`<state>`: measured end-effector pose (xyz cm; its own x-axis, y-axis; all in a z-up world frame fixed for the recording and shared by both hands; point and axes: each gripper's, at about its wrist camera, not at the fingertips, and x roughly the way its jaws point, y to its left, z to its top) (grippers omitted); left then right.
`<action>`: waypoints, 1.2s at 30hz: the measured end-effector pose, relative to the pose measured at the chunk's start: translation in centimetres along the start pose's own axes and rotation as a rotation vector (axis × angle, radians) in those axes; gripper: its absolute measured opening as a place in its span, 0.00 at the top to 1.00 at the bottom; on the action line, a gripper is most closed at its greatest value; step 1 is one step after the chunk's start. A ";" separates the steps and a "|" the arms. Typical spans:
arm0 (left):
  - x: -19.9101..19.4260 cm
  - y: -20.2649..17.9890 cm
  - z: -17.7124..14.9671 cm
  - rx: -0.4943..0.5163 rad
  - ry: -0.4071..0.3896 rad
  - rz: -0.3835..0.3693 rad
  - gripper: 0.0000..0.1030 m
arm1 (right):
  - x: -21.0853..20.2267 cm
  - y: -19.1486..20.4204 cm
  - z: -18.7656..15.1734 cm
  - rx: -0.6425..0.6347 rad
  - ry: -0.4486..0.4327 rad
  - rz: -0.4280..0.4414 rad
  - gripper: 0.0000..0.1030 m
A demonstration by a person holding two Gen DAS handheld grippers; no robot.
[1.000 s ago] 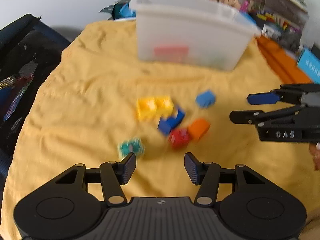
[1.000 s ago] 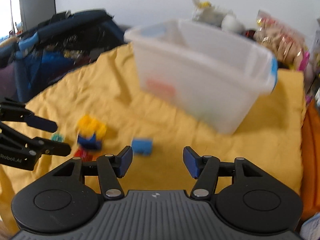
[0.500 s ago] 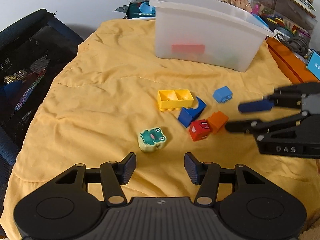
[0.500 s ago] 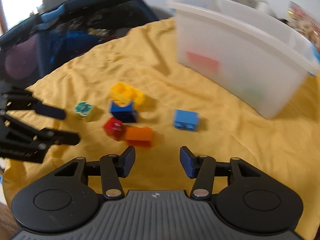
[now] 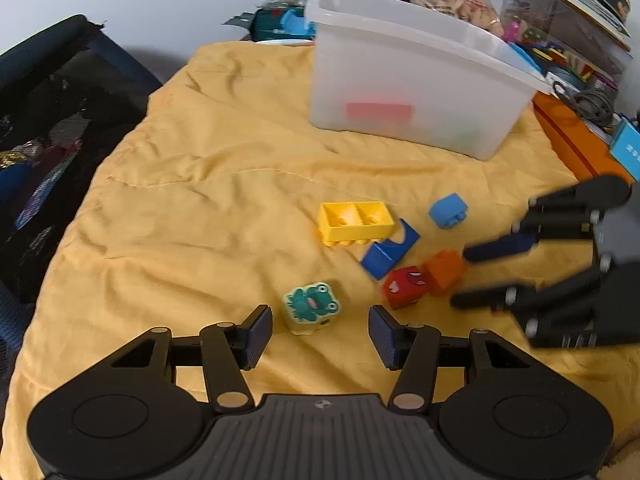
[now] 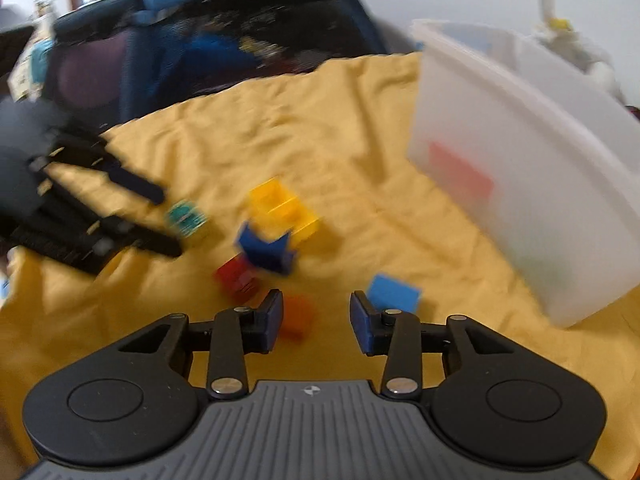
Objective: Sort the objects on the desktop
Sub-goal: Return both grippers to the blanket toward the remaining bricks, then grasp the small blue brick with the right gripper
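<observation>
Room: cluttered shelves, dark bag beside surface | Surface: yellow cloth [image 5: 208,184], translucent bin [image 5: 404,92] at far edge | Right gripper [image 6: 316,316]: fingers apart, empty, orange block [image 6: 296,316] just ahead between them, nearest target | Left gripper [image 5: 320,330]: fingers apart, empty, frog block [image 5: 312,304] directly ahead.

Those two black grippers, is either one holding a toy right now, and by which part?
Nothing is held. The left gripper is open short of the frog block; the right gripper is open around the orange block.
</observation>
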<state>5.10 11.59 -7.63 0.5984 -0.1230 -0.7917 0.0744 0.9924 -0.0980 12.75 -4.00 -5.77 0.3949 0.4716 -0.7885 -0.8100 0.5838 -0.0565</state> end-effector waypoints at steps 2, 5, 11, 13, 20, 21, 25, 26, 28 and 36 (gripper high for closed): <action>0.3 -0.1 0.1 0.007 0.011 0.007 0.45 | -0.1 0.7 -0.7 -0.020 0.031 0.026 0.62; -0.1 -0.3 0.3 0.003 0.015 -0.012 0.45 | -0.2 1.7 -1.9 -0.061 0.043 0.012 0.62; -1.5 -3.9 2.5 0.100 -0.038 -0.186 0.45 | -2.3 -0.3 -1.0 0.002 -0.010 -0.026 0.62; -0.5 -5.2 3.0 0.136 -0.015 -0.218 0.45 | -2.5 -2.4 -0.6 0.074 -0.027 -0.060 0.62; 0.9 -7.3 2.3 0.213 0.048 -0.233 0.50 | -1.1 -2.6 0.8 -0.179 -0.001 -0.081 0.72; 0.9 -7.3 2.1 0.216 0.051 -0.228 0.50 | -0.6 -2.1 0.7 -0.268 0.020 -0.069 0.74; 1.1 -7.2 1.9 0.202 0.065 -0.221 0.50 | 1.1 -1.3 0.3 -0.429 0.056 -0.083 0.72; 0.9 -7.2 2.0 0.206 0.058 -0.224 0.50 | 1.7 -1.3 0.2 -0.455 0.061 -0.094 0.72; 0.6 -7.5 2.2 0.225 0.038 -0.227 0.50 | 2.3 -1.4 0.5 -0.481 0.048 -0.112 0.74; 2.8 -7.8 4.9 0.326 0.036 -0.212 0.50 | -0.4 -5.7 1.3 -0.084 0.071 -0.035 0.83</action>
<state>10.08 3.53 -6.16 0.5143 -0.3192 -0.7960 0.4465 0.8921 -0.0693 17.77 -6.65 -4.37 0.3946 0.4024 -0.8261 -0.8309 0.5401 -0.1338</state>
